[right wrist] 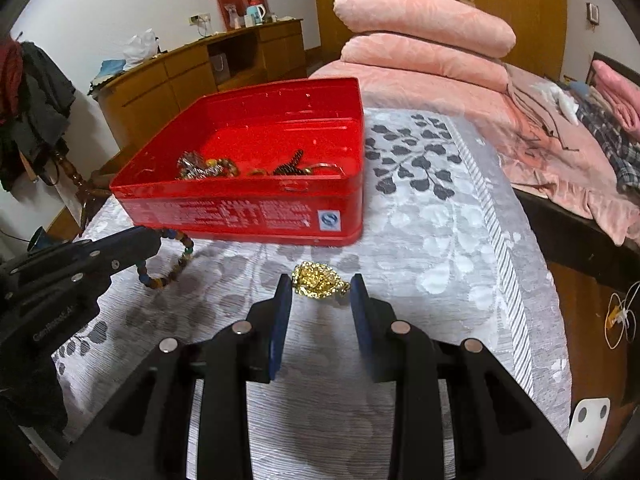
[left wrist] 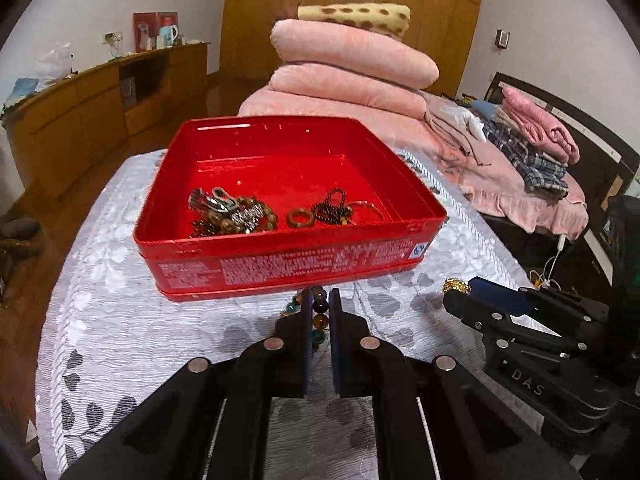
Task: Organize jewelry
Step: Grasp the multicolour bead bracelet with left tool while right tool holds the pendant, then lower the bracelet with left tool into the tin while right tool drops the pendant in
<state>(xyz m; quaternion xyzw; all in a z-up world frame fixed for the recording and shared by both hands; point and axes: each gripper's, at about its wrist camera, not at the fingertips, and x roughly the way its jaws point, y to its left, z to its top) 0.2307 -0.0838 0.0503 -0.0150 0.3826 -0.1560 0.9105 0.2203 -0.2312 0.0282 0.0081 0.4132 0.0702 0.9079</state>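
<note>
Table, covered by a crinkled white-grey cloth with a leaf print, is seen under both grippers. Red tin, square with rounded corners, glossy metal with white printed text on its side wall, is set straight ahead of the left gripper and ahead-left of the right gripper.

Left gripper: jaws nearly closed, clamped on the bead bracelet. Round glossy beads, amber, dark and green, are strung between the blue pads; the rest of the loop hangs by the left finger, just short of the tin's near wall. In the right wrist view, the bracelet is seen dangling from the fingertips, its lower end about at the cloth.

Right gripper: jaws wide apart, nothing gripped. Gold chain, a crumpled shiny heap, lies on the cloth between the fingertips; contact with the pads cannot be told.

Inside the tin, toward its near wall: a tangle of brown beads with a silver piece, a dark beaded knot, a small brown ring.
</note>
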